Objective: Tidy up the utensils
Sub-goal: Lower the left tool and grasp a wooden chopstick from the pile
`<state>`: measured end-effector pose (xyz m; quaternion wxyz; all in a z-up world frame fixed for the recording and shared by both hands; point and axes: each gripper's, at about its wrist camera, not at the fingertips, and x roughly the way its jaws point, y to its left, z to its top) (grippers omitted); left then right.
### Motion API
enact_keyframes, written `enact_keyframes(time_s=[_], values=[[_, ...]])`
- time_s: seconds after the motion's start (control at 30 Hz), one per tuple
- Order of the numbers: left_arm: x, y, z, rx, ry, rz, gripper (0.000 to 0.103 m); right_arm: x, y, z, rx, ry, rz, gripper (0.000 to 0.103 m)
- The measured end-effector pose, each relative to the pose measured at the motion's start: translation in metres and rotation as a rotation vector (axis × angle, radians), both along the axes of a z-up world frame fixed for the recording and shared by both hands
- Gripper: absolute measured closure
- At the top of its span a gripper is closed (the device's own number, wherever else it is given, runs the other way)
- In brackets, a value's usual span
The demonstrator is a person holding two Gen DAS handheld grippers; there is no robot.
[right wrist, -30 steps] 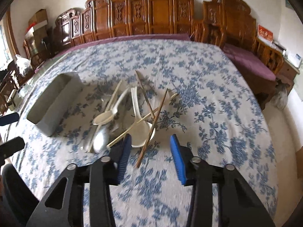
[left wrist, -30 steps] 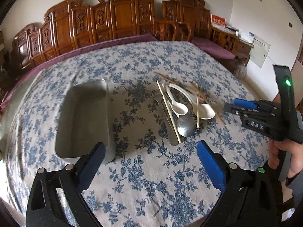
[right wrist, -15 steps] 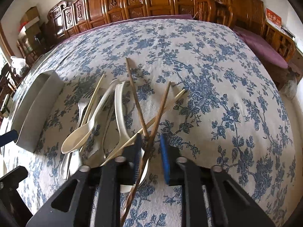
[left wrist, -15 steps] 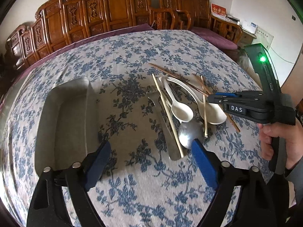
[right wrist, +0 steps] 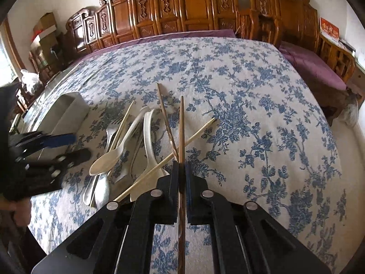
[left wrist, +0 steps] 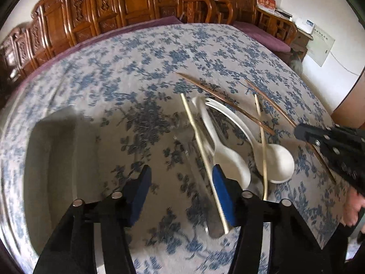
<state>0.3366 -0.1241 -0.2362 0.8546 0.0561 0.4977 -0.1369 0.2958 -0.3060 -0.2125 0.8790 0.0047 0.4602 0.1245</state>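
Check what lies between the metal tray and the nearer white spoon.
Left wrist view: bare floral cloth, a pale chopstick beside the white spoon, and the open left gripper overhead; tray is empty.

Soft daylight, motion blur, fisheye warping

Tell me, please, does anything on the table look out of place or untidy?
Yes. The utensils lie in a crossed heap on the tablecloth, not in the metal tray: white spoons, pale chopsticks and brown chopsticks overlap at odd angles. The right gripper is shut on one brown chopstick.
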Motion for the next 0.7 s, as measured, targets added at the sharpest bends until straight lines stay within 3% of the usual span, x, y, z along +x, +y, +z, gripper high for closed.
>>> enact_keyframes(time_s=[0.1, 0.3, 0.7], values=[[0.009, -0.005, -0.006, -0.023, 0.033, -0.008, 0.069, -0.006, -0.001, 0.001, -0.009, -0.006, 0.017, 0.097], [0.02, -0.015, -0.019, -0.04, 0.081, -0.018, 0.084, -0.013, -0.005, 0.0, -0.02, -0.014, 0.03, 0.097], [0.024, -0.024, -0.024, 0.03, 0.081, -0.012, 0.084, -0.014, -0.006, 0.005, -0.018, -0.027, 0.028, 0.097]])
